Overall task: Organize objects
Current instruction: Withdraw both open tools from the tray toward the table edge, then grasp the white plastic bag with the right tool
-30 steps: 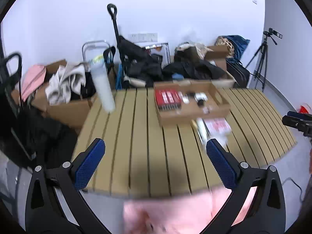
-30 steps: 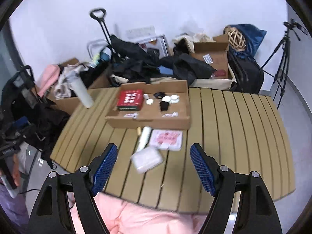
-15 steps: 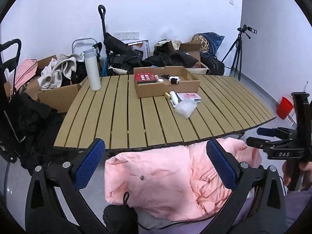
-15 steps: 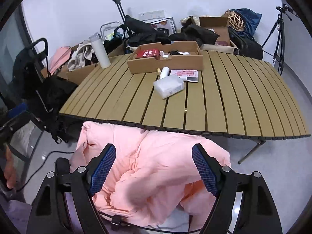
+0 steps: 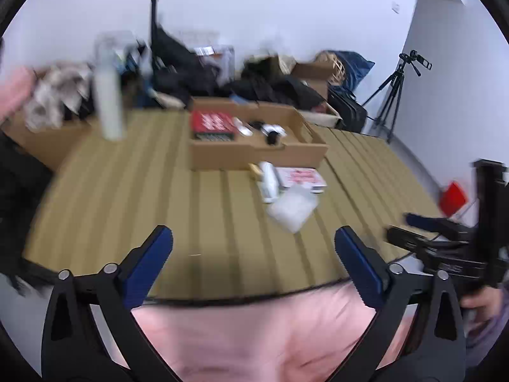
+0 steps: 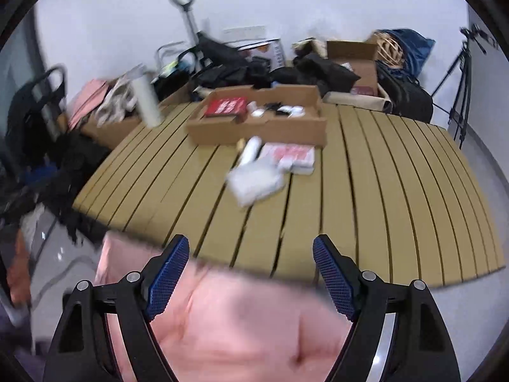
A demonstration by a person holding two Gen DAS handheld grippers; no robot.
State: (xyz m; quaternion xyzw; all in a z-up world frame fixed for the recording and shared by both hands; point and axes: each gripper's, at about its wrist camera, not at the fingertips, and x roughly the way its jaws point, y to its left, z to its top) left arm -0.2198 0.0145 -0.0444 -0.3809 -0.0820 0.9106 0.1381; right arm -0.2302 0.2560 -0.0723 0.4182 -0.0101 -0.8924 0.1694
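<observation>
We are looking at the loose things lying on the desk (image 6: 366, 191), just in front of the open cardboard box (image 6: 261, 127): a translucent plastic packet (image 6: 254, 180) nearest us, a white tube (image 6: 249, 151) behind it with its long axis pointing away toward the box, and a flat red-and-white pack (image 6: 294, 156) beside the tube on the right. The packet is touching or overlapping the tube's near end; blur is hiding which. The box is already holding a red tin (image 6: 226, 107) and a few small items.

In the right wrist view the packet is sitting almost straight ahead of the right tool (image 6: 251, 273), slightly left of centre. In the left wrist view the same packet (image 5: 292, 211) is lying ahead and to the right of the left tool (image 5: 254, 262), so we are judging the right tool better lined up for a reach. Both tools are standing wide apart, holding nothing, over the desk's near edge, with pink fabric (image 6: 241, 324) below them
</observation>
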